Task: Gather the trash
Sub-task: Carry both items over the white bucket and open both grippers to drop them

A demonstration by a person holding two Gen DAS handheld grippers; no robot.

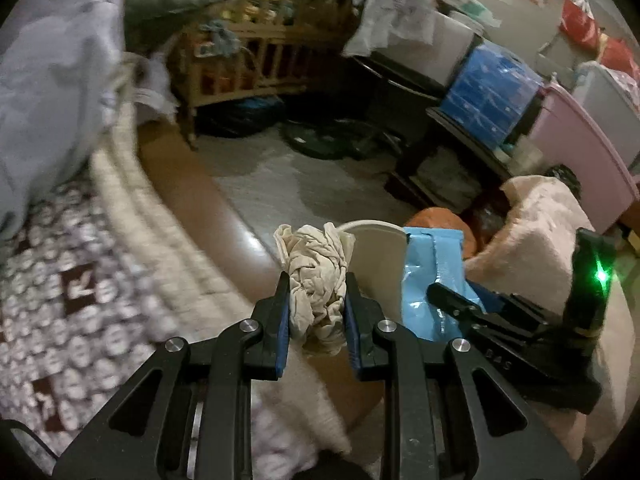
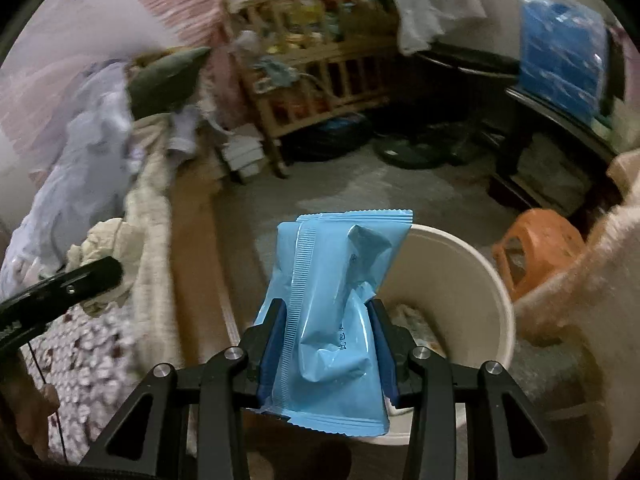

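A crumpled off-white tissue [image 1: 316, 280] sits pinched between the blue pads of the left gripper [image 1: 316, 312], whose jaws are closed down to the width of the wad; the tissue bulges above and below the fingertips. Just to its right, a light blue plastic wrapper [image 2: 332, 320] is clamped in the right gripper [image 2: 328, 340], jaws narrowed onto its lower half while its crimped top edge stands up and leans over the rim of a white bucket [image 2: 460, 280]. In the left wrist view the same wrapper [image 1: 428, 276] and the bucket's rim [image 1: 372, 228] lie just beyond the tissue, with the right gripper [image 1: 452, 300] reaching in from the right. Some pale scraps lie at the bucket's bottom, too blurred to identify. An orange plastic stool [image 2: 540, 248] stands near the bucket on the grey floor [image 2: 320, 188]. To the left runs a bed with a patterned sheet [image 1: 72, 280], and a wooden crib [image 1: 248, 52] stands well back.
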